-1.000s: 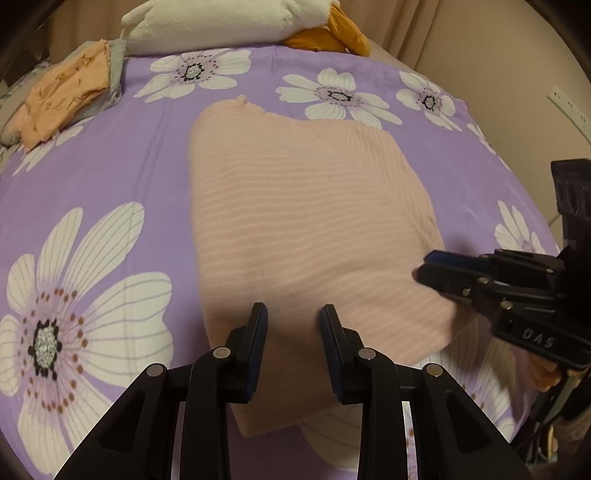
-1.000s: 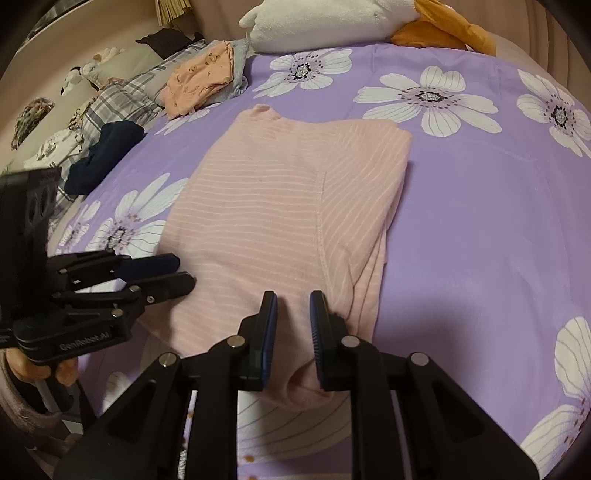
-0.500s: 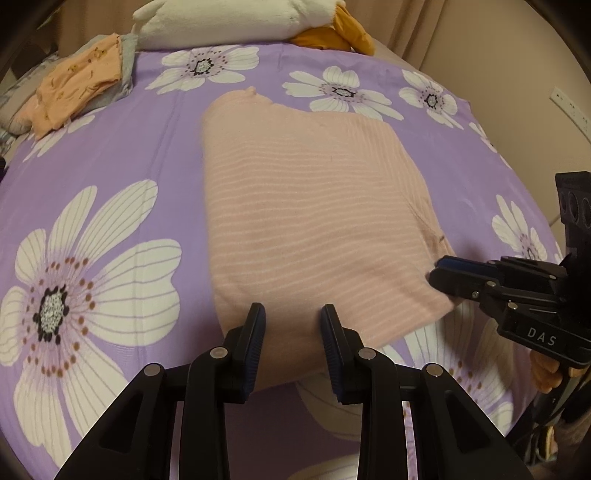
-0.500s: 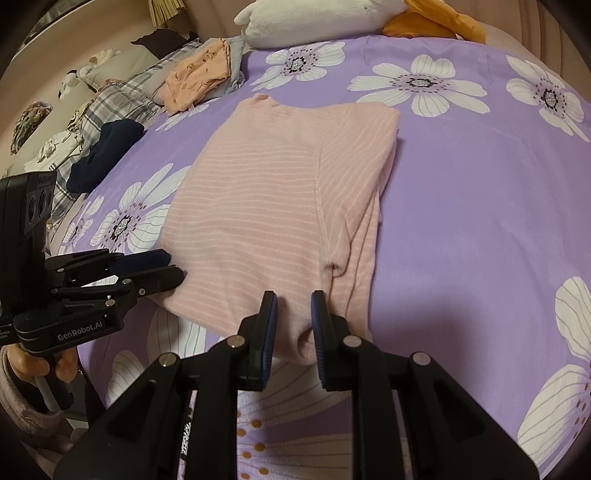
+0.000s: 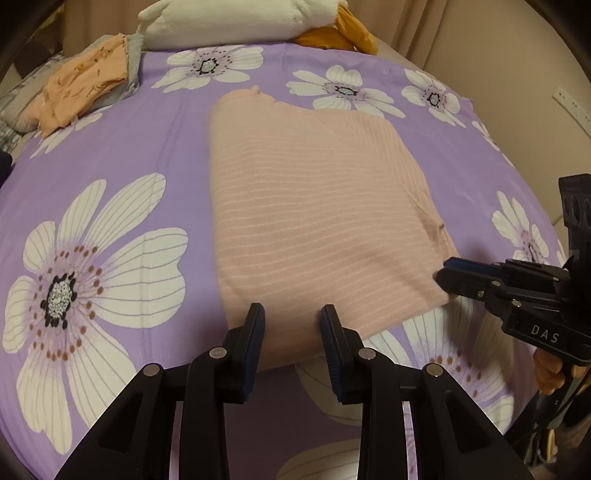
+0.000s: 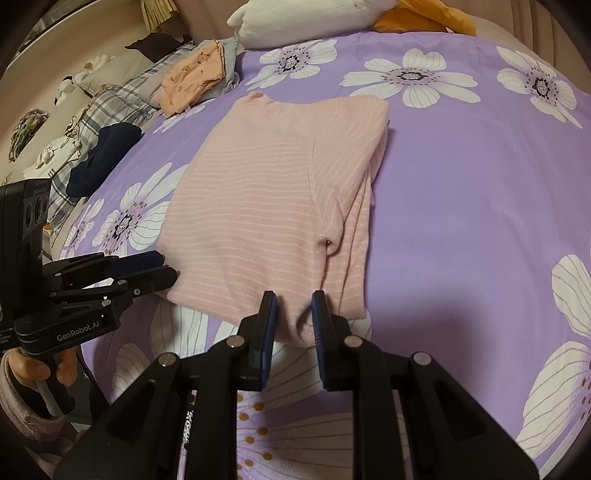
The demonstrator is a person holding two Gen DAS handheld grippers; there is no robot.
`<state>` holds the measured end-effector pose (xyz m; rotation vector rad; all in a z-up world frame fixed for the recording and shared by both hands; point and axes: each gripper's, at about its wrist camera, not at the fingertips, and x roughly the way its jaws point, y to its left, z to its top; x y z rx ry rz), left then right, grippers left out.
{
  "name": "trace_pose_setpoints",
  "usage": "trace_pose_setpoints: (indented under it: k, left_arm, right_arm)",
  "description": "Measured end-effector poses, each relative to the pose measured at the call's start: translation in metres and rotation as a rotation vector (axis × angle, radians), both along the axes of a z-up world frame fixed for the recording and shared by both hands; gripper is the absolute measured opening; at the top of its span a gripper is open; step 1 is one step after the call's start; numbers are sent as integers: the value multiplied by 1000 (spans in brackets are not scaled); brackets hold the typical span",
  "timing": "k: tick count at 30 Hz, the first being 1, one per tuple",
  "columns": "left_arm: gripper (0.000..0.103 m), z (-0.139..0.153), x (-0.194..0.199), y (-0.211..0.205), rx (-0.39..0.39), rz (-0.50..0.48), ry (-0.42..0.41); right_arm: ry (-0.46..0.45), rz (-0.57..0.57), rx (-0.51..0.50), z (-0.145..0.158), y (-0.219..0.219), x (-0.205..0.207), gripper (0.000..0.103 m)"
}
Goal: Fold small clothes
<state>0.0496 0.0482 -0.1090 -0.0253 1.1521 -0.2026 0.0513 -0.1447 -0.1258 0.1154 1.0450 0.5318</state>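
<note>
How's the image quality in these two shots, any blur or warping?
Left wrist view: pink top looks soft and smeared, bedspread bulges from the fisheye, corners go dark. Right wrist view: sharper, stripes readable, same bulge, and a shadow falls on the bedspread beside the right gripper.

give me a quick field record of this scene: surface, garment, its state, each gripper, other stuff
surface: purple floral bedspread
garment: pink striped top
state: lying flat, sleeve folded in along one side
left gripper: shut on the near hem
right gripper: shut on the near hem, at the folded-sleeve corner
other: orange folded clothes, navy garment, white plush toy at the far edge
</note>
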Motion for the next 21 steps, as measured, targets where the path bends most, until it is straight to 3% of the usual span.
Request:
trace_pose_setpoints:
  k: [12,19,21]
  left_arm:
    - [31,3,-9,-1,14,11,-1]
    - [31,7,-18,3,33,30,6]
    - [41,9,-21,4,53,47,14]
  right_arm:
    - [8,-5,-2,0,-2,-7,21]
    - [7,0,-8,6,-4,-15,27]
    - [2,2,-14,9,-3,-18,32]
